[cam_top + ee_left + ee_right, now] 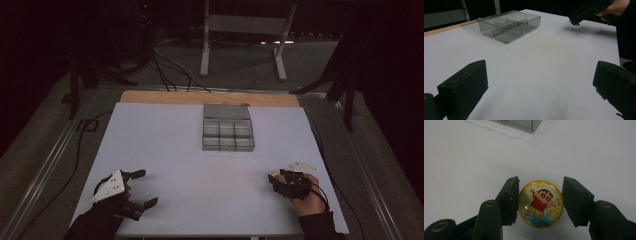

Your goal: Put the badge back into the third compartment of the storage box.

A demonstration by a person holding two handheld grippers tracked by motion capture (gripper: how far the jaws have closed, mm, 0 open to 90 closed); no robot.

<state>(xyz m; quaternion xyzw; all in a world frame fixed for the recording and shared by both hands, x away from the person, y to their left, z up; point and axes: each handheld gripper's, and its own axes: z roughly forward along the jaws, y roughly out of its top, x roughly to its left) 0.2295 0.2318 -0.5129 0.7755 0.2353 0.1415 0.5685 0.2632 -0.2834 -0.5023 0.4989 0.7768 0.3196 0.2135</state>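
My right gripper (540, 200) is shut on a round yellow glittery badge (539, 206) printed with a cartoon boy in a red shirt. Both pads press its rim, and it hangs just above the white table. In the high view this gripper (276, 179) is at the front right, held by a hand, with the badge (273, 176) at its tip. The left gripper view shows it far off at the upper right (577, 20). My left gripper (146, 188) rests at the front left with its jaws wide apart (540, 85) and nothing between them.
A clear grey compartment box (227, 148) sits at the middle far side of the white table (165, 150); its wall (506, 37) and a corner (524, 125) show in the gripper views. A wooden strip (165, 97) edges the far side.
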